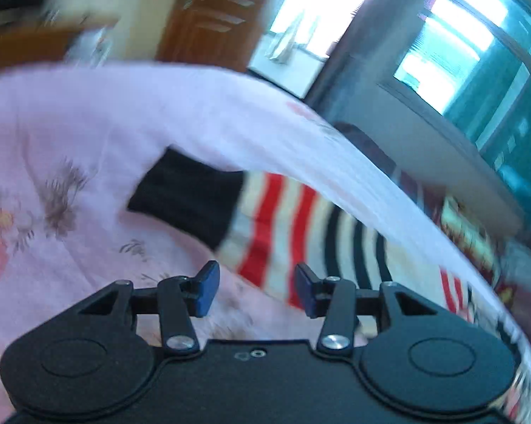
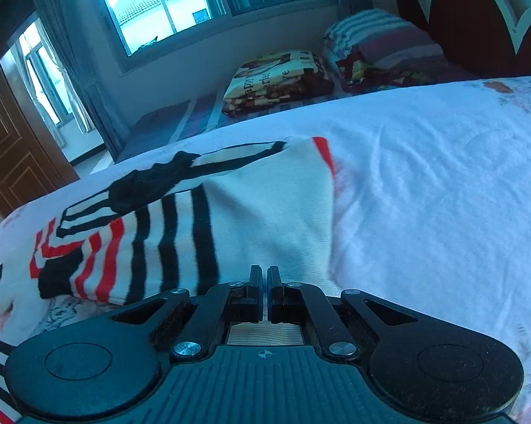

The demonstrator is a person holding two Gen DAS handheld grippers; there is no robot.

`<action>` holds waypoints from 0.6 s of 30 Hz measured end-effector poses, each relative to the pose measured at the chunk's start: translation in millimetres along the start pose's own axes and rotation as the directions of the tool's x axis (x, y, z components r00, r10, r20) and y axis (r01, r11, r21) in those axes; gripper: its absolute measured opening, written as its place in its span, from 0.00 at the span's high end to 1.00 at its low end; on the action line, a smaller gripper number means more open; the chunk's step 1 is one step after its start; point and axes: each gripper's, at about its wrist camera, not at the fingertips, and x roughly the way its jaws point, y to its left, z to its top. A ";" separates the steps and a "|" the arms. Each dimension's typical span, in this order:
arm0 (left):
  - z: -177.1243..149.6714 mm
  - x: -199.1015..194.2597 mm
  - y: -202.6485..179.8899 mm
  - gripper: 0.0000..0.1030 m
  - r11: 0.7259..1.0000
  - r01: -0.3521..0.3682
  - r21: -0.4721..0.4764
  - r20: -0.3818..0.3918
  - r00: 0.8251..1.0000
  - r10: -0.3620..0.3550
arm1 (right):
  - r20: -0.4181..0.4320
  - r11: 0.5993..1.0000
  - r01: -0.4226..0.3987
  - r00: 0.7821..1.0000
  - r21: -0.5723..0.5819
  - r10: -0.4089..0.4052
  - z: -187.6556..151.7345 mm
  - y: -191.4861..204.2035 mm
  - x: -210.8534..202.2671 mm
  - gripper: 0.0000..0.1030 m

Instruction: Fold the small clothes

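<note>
On the floral bedspread [image 2: 424,183] the striped sweater [image 2: 194,226] lies part-folded, more folds left; my right claw [image 2: 264,282] clenched on its hem, left claw [image 1: 257,289] released, empty.

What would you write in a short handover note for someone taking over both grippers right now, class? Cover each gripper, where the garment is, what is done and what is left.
Left gripper: open, nothing between its blue pads, over the bed beside the striped sweater.
Right gripper: shut, at the sweater's near edge; cream knit shows just behind the jaws, so it seems pinched, though the contact is hidden.
Sweater: lies on the floral bedspread, black cuff showing, part already folded over itself.
Done: it looks like a first fold.
Left: likely regrip with the left, finish folding, flatten.
</note>
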 end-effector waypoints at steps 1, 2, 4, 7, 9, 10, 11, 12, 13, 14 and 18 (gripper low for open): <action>3.7 4.2 11.1 0.58 0.998 0.016 -0.059 0.003 1.000 -0.016 | -0.002 1.000 -0.007 1.000 -0.003 0.007 0.3 4.5 0.6 1.00; 6.1 7.5 18.6 0.58 0.993 0.034 -0.114 0.022 0.999 -0.031 | -0.003 1.000 -0.015 1.000 -0.009 0.015 0.7 9.4 0.9 1.00; 10.1 12.2 28.5 0.58 0.978 0.067 -0.198 0.046 0.997 -0.059 | 0.000 0.999 -0.025 1.000 -0.023 0.025 0.8 17.3 0.5 1.00; 13.0 19.0 34.2 0.58 0.960 0.096 -0.262 0.070 0.994 -0.080 | 0.006 0.999 -0.026 1.000 -0.020 0.026 1.7 19.0 -1.1 1.00; 18.2 23.9 39.1 0.63 0.949 0.115 -0.293 0.082 0.992 -0.095 | 0.004 1.000 -0.016 1.000 -0.002 0.016 2.5 14.6 0.3 1.00; 21.6 28.1 36.6 0.89 0.959 0.090 -0.268 0.061 0.995 -0.076 | -0.003 1.000 -0.007 1.000 0.012 0.007 4.0 11.5 2.4 1.00; 27.1 35.3 32.9 0.95 0.982 0.030 -0.185 0.012 1.000 -0.028 | -0.010 1.000 0.008 1.000 0.019 -0.008 5.8 9.0 5.5 1.00; 29.6 34.6 19.0 0.96 0.996 -0.001 -0.087 0.019 1.000 0.003 | -0.015 0.999 0.032 0.999 0.022 -0.032 7.6 6.9 9.4 1.00; 30.9 31.9 4.9 0.96 1.000 -0.001 -0.014 0.025 1.000 0.002 | -0.021 0.998 0.055 0.998 0.026 -0.055 9.4 5.0 13.1 1.00; 29.0 25.2 -7.4 0.96 0.999 0.030 0.036 0.036 0.999 -0.032 | -0.031 0.997 0.071 0.997 0.034 -0.070 11.3 3.3 15.8 1.00; 4.3 6.4 -92.5 0.96 0.948 0.183 0.260 0.008 0.981 -0.192 | -0.021 0.997 0.068 0.997 0.039 -0.068 10.9 3.9 13.6 1.00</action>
